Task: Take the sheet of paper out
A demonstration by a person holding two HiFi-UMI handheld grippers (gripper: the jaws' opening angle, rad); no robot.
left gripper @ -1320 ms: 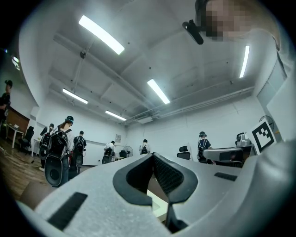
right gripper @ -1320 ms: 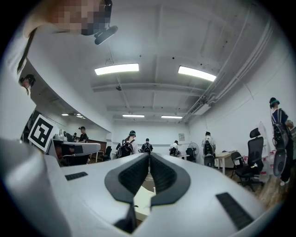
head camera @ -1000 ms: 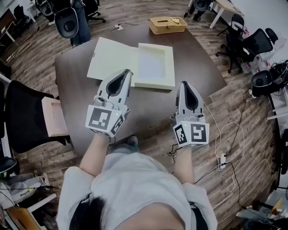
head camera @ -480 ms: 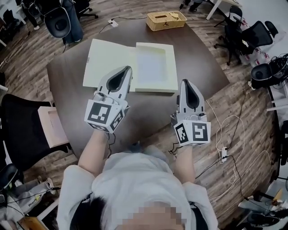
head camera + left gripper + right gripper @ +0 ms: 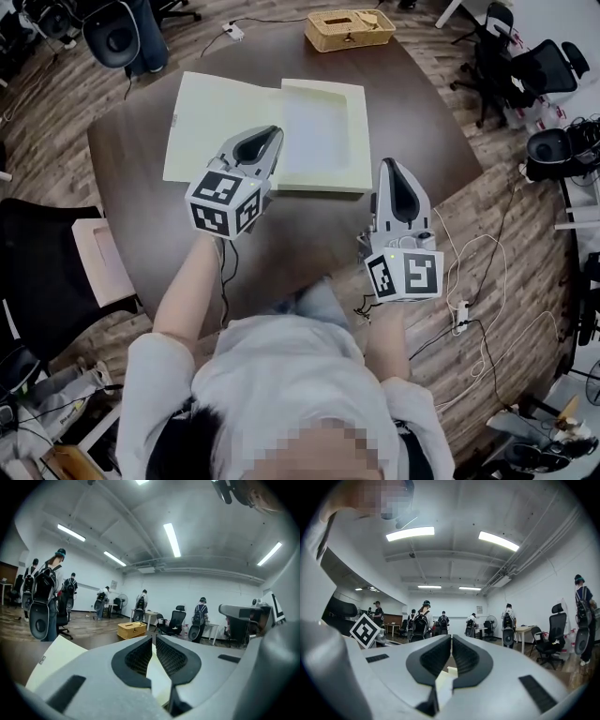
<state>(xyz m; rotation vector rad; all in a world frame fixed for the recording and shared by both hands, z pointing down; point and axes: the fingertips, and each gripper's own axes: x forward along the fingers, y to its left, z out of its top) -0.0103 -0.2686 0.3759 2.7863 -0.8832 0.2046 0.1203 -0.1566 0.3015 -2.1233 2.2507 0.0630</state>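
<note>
A pale yellow file box [image 5: 354, 141] lies open on the dark table [image 5: 141, 187], its lid [image 5: 211, 117] flat to the left. A whitish sheet of paper [image 5: 314, 127] lies in the tray. My left gripper [image 5: 275, 132] hangs over the tray's near left corner, shut and holding nothing. In the left gripper view its jaws [image 5: 153, 637] meet, with the lid [image 5: 51, 660] below them. My right gripper [image 5: 390, 165] is near the table's front right edge, just right of the tray. It is shut and holds nothing, and its tips [image 5: 450, 637] touch.
A wicker basket [image 5: 349, 28] stands at the table's far edge. On the left a black chair [image 5: 37, 253] holds a pink box [image 5: 94, 262]. More office chairs [image 5: 534, 66] and floor cables [image 5: 469, 291] are on the right. People stand in the room behind.
My left gripper has moved forward over the box's near edge and rolled, so its marker cube now faces up. The right gripper has shifted slightly. Both stay shut.
</note>
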